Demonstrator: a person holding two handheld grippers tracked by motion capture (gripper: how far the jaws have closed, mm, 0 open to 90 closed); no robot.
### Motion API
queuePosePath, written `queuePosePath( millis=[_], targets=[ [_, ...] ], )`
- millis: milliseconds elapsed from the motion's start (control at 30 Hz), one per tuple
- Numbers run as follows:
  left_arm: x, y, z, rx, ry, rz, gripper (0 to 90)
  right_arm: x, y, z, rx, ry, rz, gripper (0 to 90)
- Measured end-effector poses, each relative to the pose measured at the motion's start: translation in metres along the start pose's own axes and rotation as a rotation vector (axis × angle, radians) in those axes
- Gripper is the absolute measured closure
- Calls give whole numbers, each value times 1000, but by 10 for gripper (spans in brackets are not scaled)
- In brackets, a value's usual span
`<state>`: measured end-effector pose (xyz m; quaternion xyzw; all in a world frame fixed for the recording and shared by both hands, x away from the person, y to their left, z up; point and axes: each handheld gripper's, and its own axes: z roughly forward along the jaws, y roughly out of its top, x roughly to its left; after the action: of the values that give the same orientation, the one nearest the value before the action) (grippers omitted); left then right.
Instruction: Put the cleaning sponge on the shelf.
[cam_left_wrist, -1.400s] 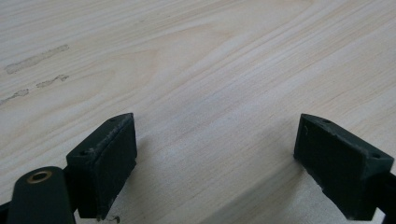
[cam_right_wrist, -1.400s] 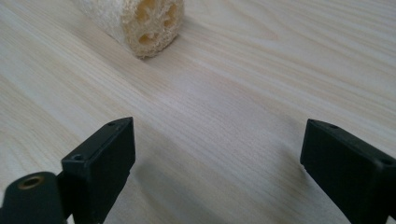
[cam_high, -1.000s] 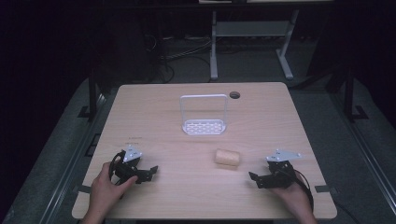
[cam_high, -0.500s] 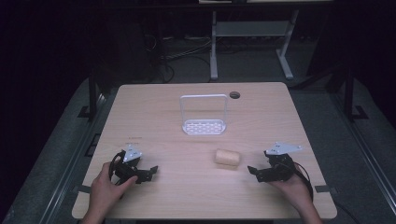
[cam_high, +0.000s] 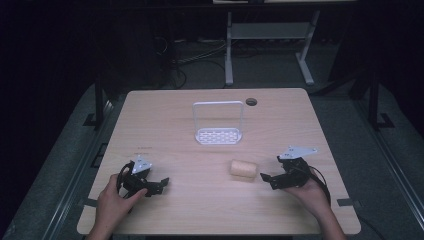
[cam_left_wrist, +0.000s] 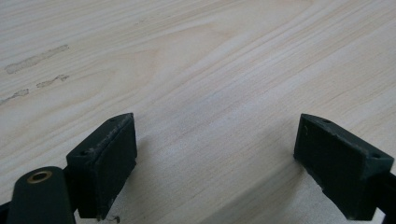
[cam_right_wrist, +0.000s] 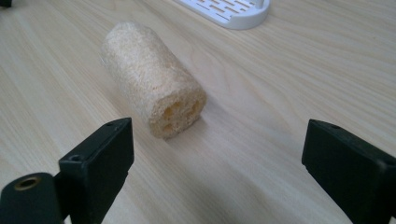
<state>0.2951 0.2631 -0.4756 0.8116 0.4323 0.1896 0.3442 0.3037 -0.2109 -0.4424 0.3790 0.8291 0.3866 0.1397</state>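
Loofah fibre, pale and porous, makes up the short roll (cam_right_wrist: 152, 95) that lies on its side near the middle of the table's front half, just ahead of the right gripper (cam_high: 267, 178), whose jaws are spread wide and hold nothing. A miss is judged possible here: the roll is seen off to one side of the jaw gap in the right gripper view, so a closing jaw could nudge it and set it rolling across the smooth top. Too hard a squeeze would likely crush the light, springy piece, and a grip on its very end could let it pivot out. The left gripper (cam_high: 159, 185) is held low over bare wood at the front left, also released and empty. A white slotted rack (cam_high: 218, 134) with an upright wire frame stands farther back, well apart from the roll. Light wood-grain laminate covers the table (cam_high: 165, 115), faint smudges are seen on it, and a dark round cable hole (cam_high: 251, 101) sits near the far edge. Beyond, the room is dim, with cables on the floor and a pale metal frame (cam_high: 270, 32).
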Motion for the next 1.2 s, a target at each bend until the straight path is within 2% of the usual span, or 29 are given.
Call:
queuePosePath(
  millis=[1200],
  targets=[
    [0,0,0,0,0,0,126,6,37,29,16,109,-108,79]
  ],
)
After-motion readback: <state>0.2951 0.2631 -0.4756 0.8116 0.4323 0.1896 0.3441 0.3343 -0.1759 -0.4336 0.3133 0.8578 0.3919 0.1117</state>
